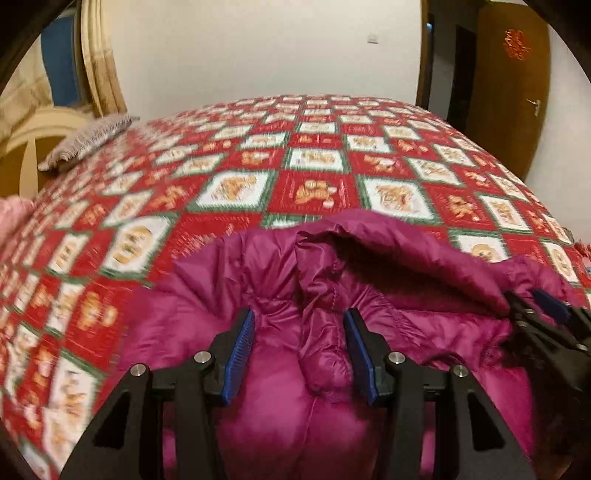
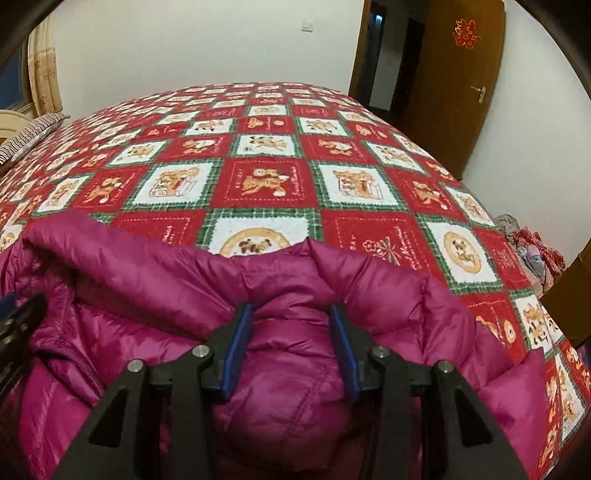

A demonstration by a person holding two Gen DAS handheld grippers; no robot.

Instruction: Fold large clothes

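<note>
On the wooden door at the upper right of my right view I see a red paper ornament with characters I cannot make out. The red squares of the bedspread carry small stitched lettering beside the bears; one seems to end in "DAY", but none of it reads clearly.

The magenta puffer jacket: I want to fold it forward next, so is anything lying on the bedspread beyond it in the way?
Nothing visible. Beyond the jacket the bedspread lies bare up to the wall; the striped pillow sits off at its far left edge.
</note>
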